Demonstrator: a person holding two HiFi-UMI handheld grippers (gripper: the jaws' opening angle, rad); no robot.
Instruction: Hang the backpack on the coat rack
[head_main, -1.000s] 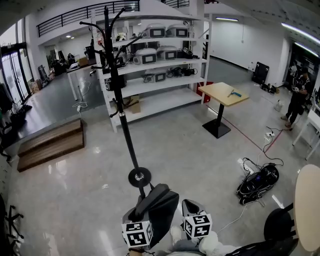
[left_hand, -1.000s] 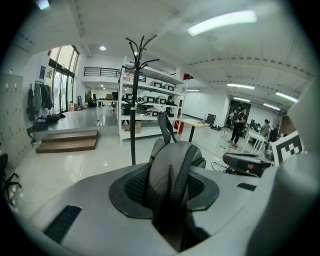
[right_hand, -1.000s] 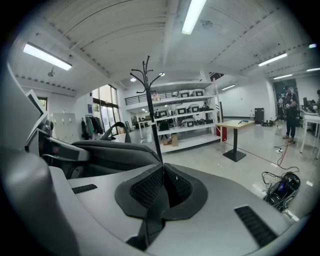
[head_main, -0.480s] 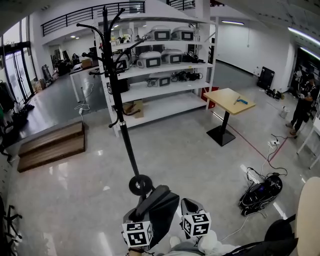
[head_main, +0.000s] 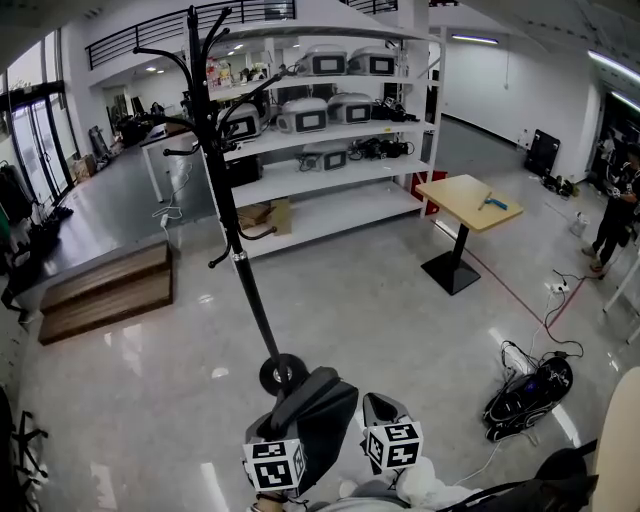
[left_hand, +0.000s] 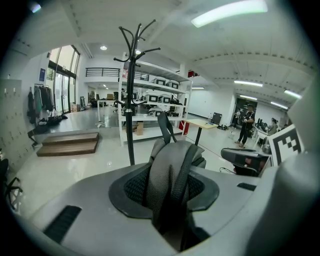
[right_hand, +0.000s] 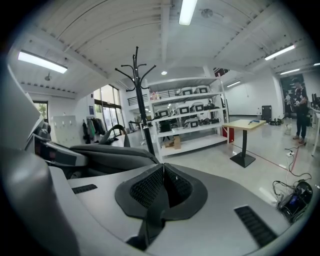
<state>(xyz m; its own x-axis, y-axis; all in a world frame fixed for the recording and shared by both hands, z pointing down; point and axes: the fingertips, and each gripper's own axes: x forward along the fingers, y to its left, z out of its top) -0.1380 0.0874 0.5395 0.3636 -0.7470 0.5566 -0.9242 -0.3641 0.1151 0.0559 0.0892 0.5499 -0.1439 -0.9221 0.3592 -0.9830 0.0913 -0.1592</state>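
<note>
The dark grey fabric backpack (head_main: 312, 412) is clamped by its straps in left gripper (left_hand: 167, 200) and right gripper (right_hand: 160, 196); the tall black metal coat rack (head_main: 244, 275) is faced, upright, just ahead.

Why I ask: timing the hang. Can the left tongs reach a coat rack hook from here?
Probably not yet: left tongs, shut on the backpack strap, sit short of the coat rack; only floor between.

No lettering or number is legible; print on the shelf machines (head_main: 300, 114), if any, looks too small.
</note>
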